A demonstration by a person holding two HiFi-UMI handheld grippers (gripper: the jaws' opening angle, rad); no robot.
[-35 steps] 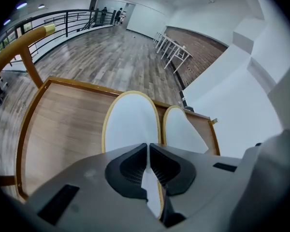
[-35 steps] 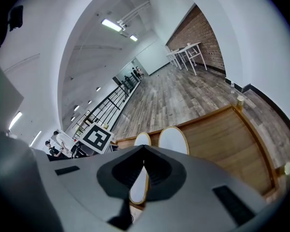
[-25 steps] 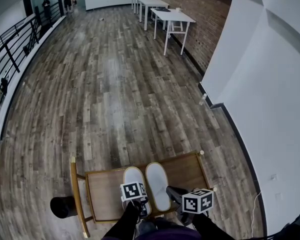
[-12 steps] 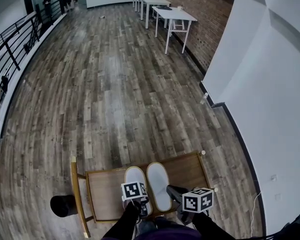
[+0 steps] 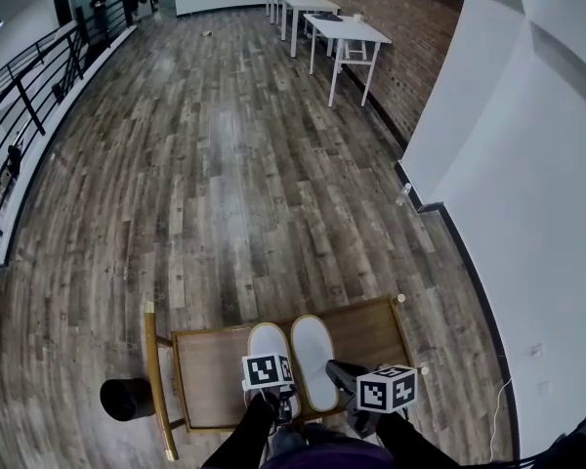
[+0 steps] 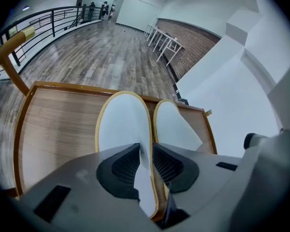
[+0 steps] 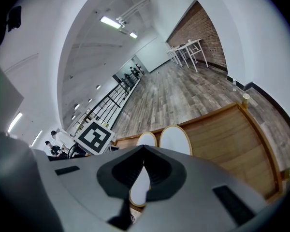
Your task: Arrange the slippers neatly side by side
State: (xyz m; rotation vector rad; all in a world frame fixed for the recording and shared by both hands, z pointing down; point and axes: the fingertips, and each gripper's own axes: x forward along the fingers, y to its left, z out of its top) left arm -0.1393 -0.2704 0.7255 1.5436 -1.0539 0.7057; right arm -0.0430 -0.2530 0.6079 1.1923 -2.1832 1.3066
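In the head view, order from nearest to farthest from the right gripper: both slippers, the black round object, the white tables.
1. right slipper, beside right gripper
2. left slipper, next over
3. black round object, left
4. white tables, far end

Left slipper (image 5: 269, 340) beside right slipper (image 5: 313, 360) (perhaps touching), on table (image 5: 210, 379)

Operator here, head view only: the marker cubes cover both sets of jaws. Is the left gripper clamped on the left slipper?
Observer: No. The left gripper has just been opening its jaws. The left slipper has its inner edge between them, and neither jaw is pressing it.
Operator: And the right gripper?
Observer: The right gripper is shut, with nothing between its jaws.
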